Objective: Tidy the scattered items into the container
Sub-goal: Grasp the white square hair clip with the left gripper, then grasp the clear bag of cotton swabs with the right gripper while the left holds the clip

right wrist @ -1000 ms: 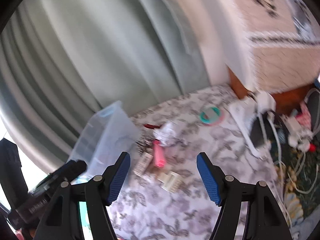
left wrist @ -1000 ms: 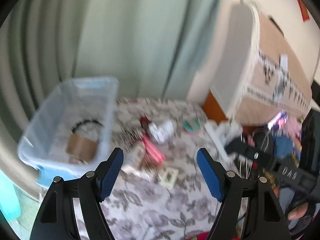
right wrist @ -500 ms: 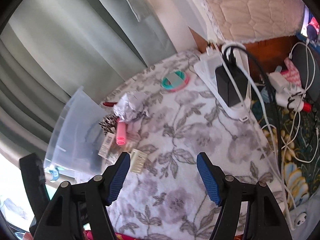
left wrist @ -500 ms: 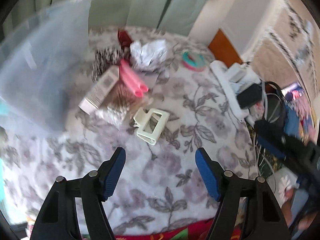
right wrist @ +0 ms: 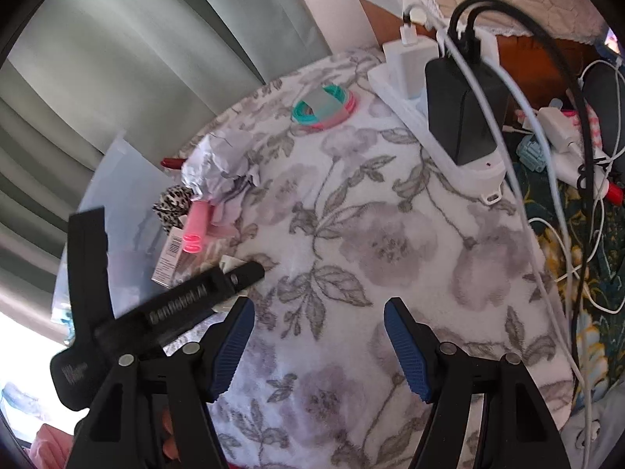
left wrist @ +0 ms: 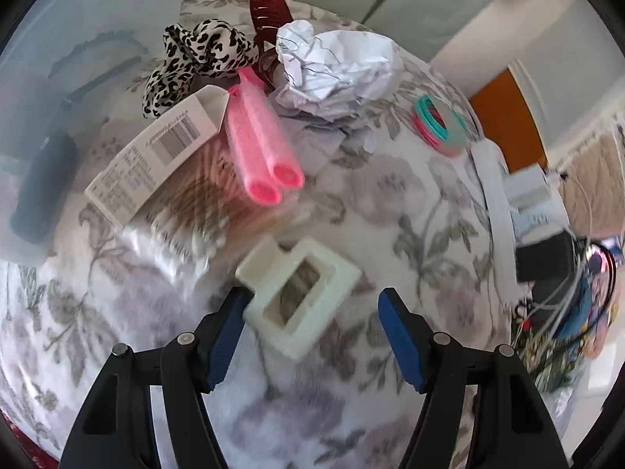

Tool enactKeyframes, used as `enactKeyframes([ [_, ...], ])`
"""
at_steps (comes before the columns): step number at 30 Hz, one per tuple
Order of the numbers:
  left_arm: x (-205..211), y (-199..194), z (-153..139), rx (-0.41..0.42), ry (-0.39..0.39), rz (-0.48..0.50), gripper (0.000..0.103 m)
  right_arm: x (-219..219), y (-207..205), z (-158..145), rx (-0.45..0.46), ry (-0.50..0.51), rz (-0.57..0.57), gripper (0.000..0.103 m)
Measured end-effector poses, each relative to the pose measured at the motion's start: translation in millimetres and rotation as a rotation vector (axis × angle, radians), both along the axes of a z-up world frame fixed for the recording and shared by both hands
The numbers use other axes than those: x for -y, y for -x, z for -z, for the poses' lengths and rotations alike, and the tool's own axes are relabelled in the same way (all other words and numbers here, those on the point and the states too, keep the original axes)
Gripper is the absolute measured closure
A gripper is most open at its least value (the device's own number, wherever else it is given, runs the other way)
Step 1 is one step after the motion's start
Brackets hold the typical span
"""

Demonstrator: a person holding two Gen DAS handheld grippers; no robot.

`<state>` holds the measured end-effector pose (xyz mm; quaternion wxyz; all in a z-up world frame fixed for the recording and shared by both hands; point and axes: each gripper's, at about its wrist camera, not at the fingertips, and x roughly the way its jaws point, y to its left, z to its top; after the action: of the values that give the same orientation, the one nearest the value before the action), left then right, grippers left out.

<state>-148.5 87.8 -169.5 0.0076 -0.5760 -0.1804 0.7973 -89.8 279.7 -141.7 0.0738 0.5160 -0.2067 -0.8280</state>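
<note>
The work surface is a floral cloth (left wrist: 390, 211). Your left gripper (left wrist: 312, 324) has just narrowed slightly but grips nothing; the cream clip (left wrist: 299, 293) lies between its fingers, touching the left one. The right gripper (right wrist: 318, 340) hangs open and empty over bare cloth. Step in hand: approach. Next, close on the clip, then carry it to the clear container (left wrist: 58, 97), up-left.

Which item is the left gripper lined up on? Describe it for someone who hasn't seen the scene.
On the floral cloth, beside the clear bin, lies a heap of hair items. Nearest the left gripper sits a cream hair claw clip, alone: blocky, rectangular, with an open window.
</note>
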Motion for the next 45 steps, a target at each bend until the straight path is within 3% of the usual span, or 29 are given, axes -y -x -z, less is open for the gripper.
enactKeyframes([
  [3, 4, 8, 0, 0.003, -0.013, -0.048, 0.033, 4, 5, 6, 0.019, -0.004, -0.011, 0.03],
  [7, -1, 8, -1, 0.0, 0.06, -0.044, 0.042, 6, 8, 9, 0.035, -0.007, -0.015, 0.031],
  [18, 32, -38, -20, -0.014, -0.014, 0.035, 0.042, 12, 7, 0, 0.001, -0.003, -0.021, 0.03],
  [26, 50, -61, -50, -0.172, 0.201, 0.133, 0.042, 62, 29, -5, -0.027, 0.045, -0.132, 0.03],
  [29, 59, -57, -46, -0.18, 0.214, 0.147, 0.042, 88, 41, 0, -0.021, 0.071, -0.198, 0.031],
  [34, 68, -49, -36, -0.17, 0.213, 0.148, 0.042, 113, 67, 20, 0.02, 0.122, -0.215, 0.031],
  [37, 72, -51, -36, -0.166, 0.215, 0.145, 0.042, 125, 85, 33, 0.052, 0.118, -0.211, 0.036],
  [45, 66, -48, -33, -0.176, 0.221, 0.191, 0.042, 140, 98, 42, 0.054, 0.122, -0.19, 0.065],
])
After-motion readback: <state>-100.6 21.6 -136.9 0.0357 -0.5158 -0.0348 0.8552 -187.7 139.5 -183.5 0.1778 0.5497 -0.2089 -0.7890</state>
